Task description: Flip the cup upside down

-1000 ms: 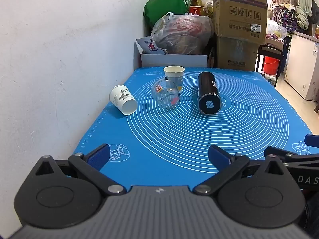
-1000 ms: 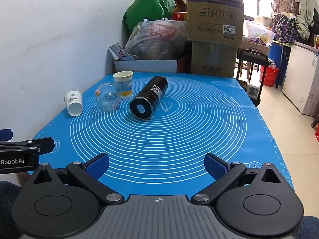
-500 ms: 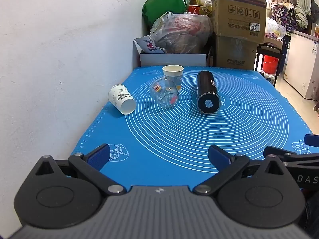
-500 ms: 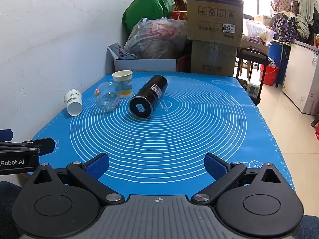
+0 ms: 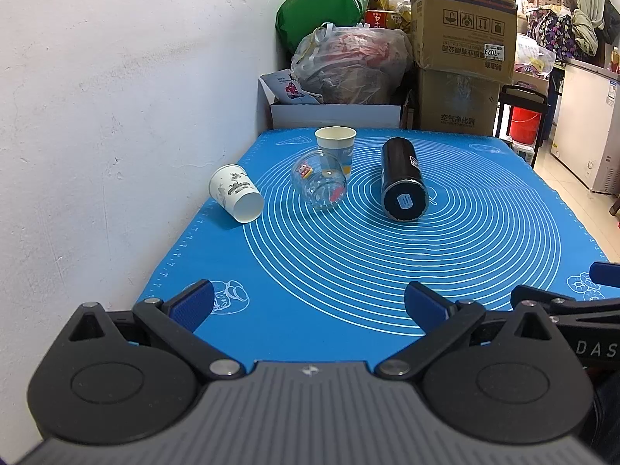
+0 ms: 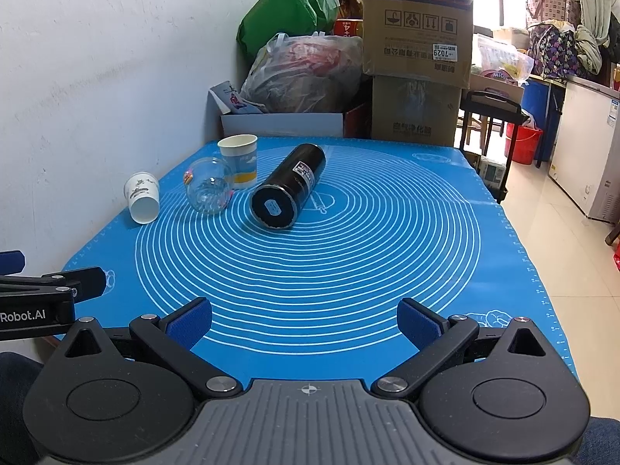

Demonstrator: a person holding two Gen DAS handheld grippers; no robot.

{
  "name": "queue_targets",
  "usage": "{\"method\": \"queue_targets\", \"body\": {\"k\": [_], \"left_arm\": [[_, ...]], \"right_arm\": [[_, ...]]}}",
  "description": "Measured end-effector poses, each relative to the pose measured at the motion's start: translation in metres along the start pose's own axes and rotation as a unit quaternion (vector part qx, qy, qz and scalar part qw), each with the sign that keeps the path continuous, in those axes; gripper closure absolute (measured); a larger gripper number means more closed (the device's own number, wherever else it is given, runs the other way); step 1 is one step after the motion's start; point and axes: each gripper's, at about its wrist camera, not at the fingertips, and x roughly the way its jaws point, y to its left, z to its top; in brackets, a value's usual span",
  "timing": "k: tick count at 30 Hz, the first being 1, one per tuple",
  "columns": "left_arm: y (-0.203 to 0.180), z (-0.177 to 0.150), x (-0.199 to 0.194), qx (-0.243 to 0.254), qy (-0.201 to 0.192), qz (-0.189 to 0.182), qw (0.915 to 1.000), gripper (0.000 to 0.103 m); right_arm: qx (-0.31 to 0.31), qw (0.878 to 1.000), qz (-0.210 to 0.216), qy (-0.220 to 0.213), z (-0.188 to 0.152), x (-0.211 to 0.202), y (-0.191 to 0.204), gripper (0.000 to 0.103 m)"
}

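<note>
On the blue mat (image 5: 348, 271) (image 6: 348, 271) a white paper cup (image 5: 235, 192) (image 6: 142, 197) lies on its side near the wall. A clear glass cup (image 5: 321, 182) (image 6: 208, 188) lies on its side beside it. A paper cup with a blue and yellow print (image 5: 336, 148) (image 6: 239, 159) stands upright behind the glass. A black flask (image 5: 402, 180) (image 6: 288, 190) lies on its side. My left gripper (image 5: 309, 306) is open and empty at the mat's near edge. My right gripper (image 6: 305, 319) is open and empty, to its right.
A white wall (image 5: 116, 116) runs along the mat's left side. Cardboard boxes (image 5: 461, 50), plastic bags (image 5: 348, 66) and a white box (image 5: 333, 116) are piled behind the far edge. The floor (image 6: 562, 224) drops away on the right.
The left gripper has drifted slightly back and left, so the cups sit a little further away in its view. The right gripper and all objects are still.
</note>
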Motion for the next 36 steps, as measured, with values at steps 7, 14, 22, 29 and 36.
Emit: {"method": "queue_targets", "body": {"k": [7,14,22,29,36], "left_arm": [[-0.0005,-0.0030,-0.0016,0.000,0.001,0.000,1.0000,0.000],[0.0000,-0.0022,-0.0019,0.000,0.001,0.001,1.0000,0.000],[0.0031,0.0014,-0.0001,0.001,0.000,0.000,1.0000,0.000],[0.0038,0.0013,0.0003,0.001,0.000,0.000,1.0000,0.000],[0.0039,0.0012,0.0005,0.001,0.000,0.001,1.0000,0.000]], "right_arm": [[0.000,1.000,0.000,0.000,-0.0002,0.0003,-0.0003,0.000],[0.001,1.000,-0.001,0.000,0.0007,0.0008,-0.0008,0.000],[0.001,1.000,-0.001,0.000,0.0006,0.0009,-0.0009,0.000],[0.003,1.000,-0.001,0.000,0.0009,0.0021,-0.0011,0.000],[0.005,1.000,0.000,-0.001,0.0007,0.0052,-0.0016,0.000]]}}
